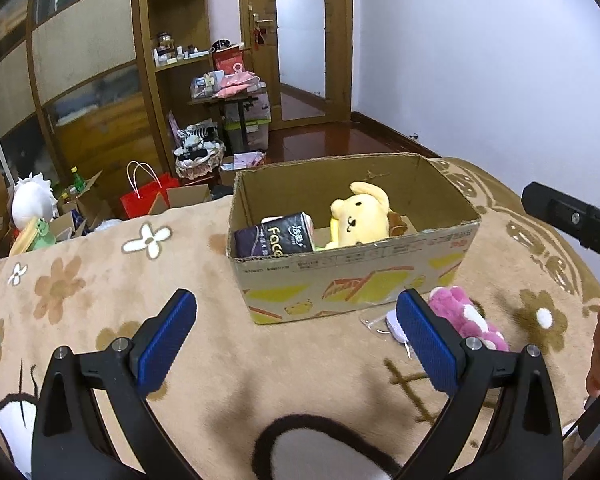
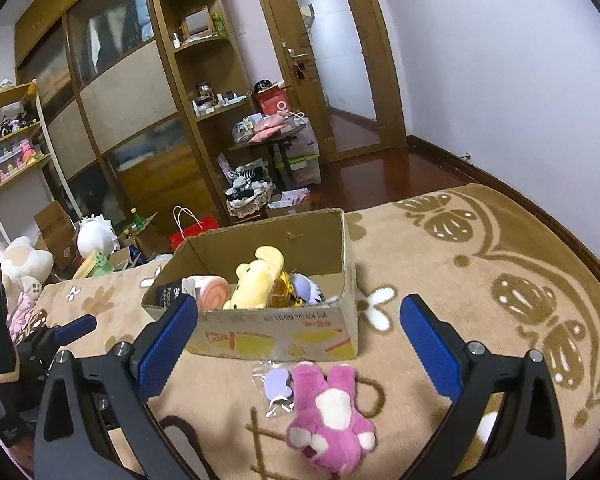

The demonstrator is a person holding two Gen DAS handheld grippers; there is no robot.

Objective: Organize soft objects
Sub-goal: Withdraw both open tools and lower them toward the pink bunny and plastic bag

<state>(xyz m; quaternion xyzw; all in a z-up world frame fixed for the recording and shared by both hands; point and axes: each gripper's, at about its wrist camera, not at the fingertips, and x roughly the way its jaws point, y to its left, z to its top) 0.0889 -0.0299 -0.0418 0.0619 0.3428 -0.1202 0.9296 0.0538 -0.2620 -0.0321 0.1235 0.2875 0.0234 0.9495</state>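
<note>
Left wrist view: the left gripper (image 1: 296,336) hangs over the blanket (image 1: 100,300) with its 2 blue pads (image 1: 166,346) wide apart and nothing between them. At 12 o'clock sits the box (image 1: 352,276), already holding a yellow plush (image 1: 360,216) and a dark tissue pack (image 1: 276,236). At 2 o'clock, just outside the box's near wall, lies the pink plush (image 1: 466,318), partly hidden behind the right pad, with a small clear packet (image 1: 392,326) touching it. The right tool shows at 3 o'clock.

Right wrist view: the right gripper (image 2: 300,340) is also spread open and empty, hovering over the pink plush (image 2: 332,412), which lies at 6 o'clock just beneath it. The packet (image 2: 276,388) rests against the plush at its 10 o'clock side. The box (image 2: 280,328) stands at 12 o'clock, with the yellow plush (image 2: 256,280) and a pink roll (image 2: 210,290) inside. The left gripper (image 2: 78,326) pokes in at 9 o'clock.

My worry: closing on the plush could snag the packet's film and drag it along. A shallow pinch on fur alone might slip out on the lift. The box's near wall stands between plush and drop spot, so a low carry could clip it.
</note>
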